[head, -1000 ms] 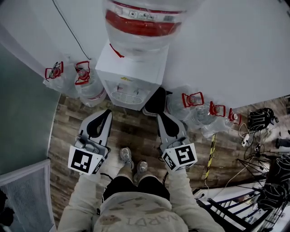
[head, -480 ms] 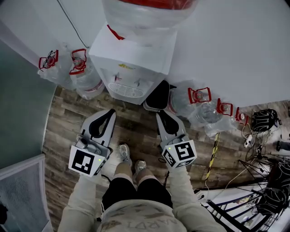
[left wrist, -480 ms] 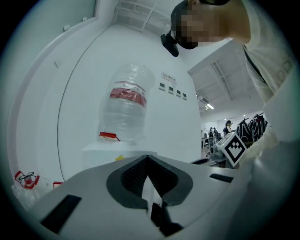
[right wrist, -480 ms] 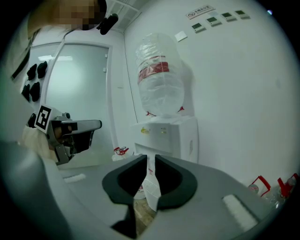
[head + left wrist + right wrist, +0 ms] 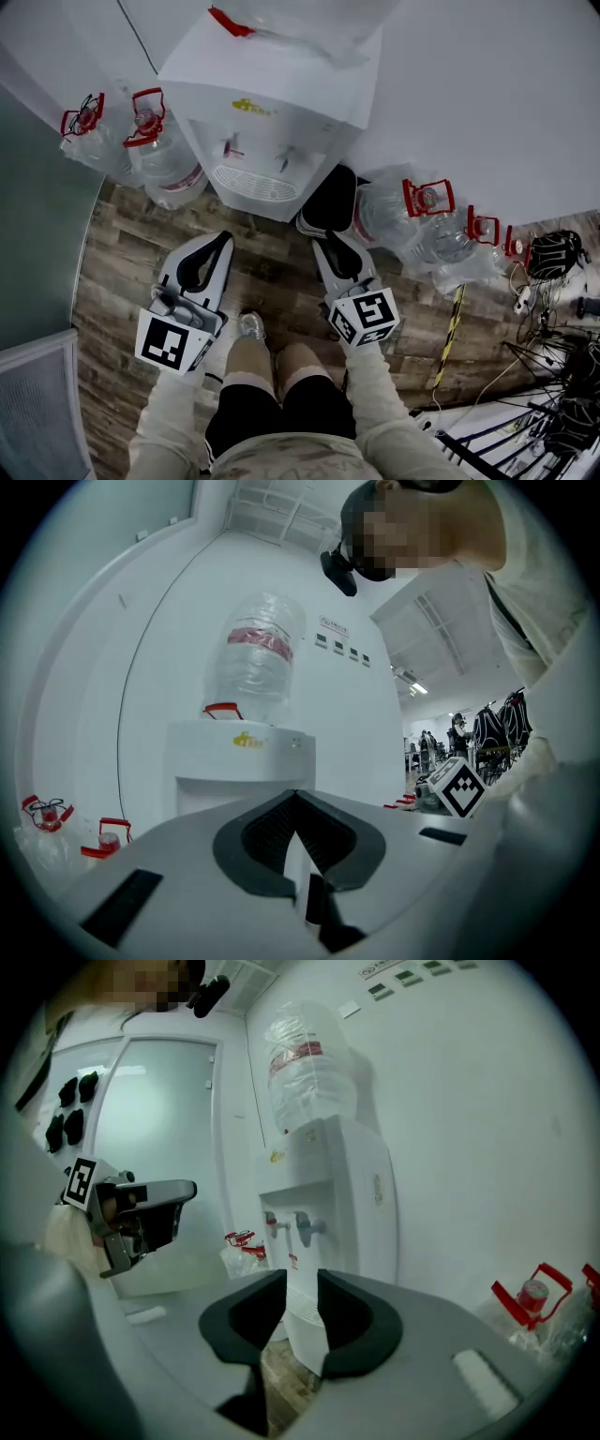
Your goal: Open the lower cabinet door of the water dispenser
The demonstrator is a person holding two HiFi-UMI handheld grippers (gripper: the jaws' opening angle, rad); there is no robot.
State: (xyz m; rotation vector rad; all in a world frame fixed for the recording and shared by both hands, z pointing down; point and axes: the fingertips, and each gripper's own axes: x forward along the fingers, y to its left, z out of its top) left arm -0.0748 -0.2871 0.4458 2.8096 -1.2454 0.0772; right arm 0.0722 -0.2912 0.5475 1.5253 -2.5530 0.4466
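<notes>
Head view: the white water dispenser (image 5: 272, 122) stands against the wall (image 5: 469, 94) ahead, showing only its top, taps (image 5: 232, 148) and grille (image 5: 253, 180). Left gripper view: the left gripper (image 5: 295, 797) is clenched and empty. Right gripper view: the right gripper (image 5: 301, 1283), its jaws just opening with nothing between them, shows the dispenser's lower front.

One water dispenser (image 5: 272, 122), two grippers (image 5: 222, 236) (image 5: 322, 241), five floor bottles (image 5: 172, 164).

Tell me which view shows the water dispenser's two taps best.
The right gripper view: both taps show side-on and unobstructed. The head view shows them small, from steeply above. In the left gripper view, that gripper's own claw hides them.
</notes>
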